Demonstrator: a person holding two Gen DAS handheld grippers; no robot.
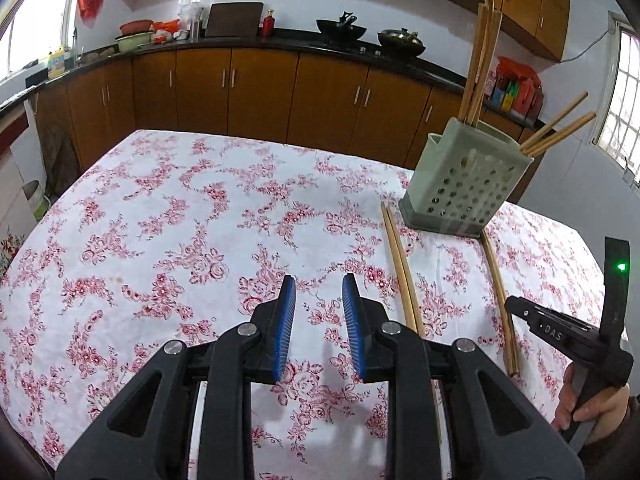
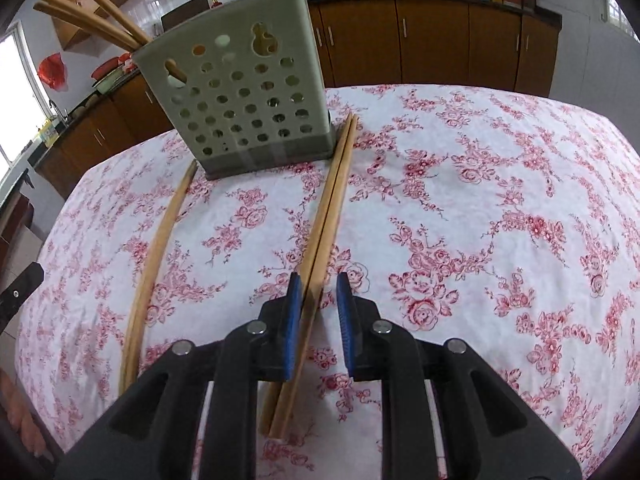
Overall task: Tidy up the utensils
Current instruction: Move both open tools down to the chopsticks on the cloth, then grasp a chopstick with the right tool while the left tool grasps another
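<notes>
The perforated grey-green utensil holder [image 2: 244,92] stands upright on the floral table [image 2: 480,200] and contains several wooden chopsticks. A loose chopstick pair [image 2: 328,216] lies between the parted pads of the right hand-held gripper [image 2: 318,292]. The left hand-held gripper [image 1: 319,296] is parted and empty.

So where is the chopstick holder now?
The chopstick holder stands on the floral tablecloth, top left in the right wrist view, with chopstick pairs lying either side.
</notes>
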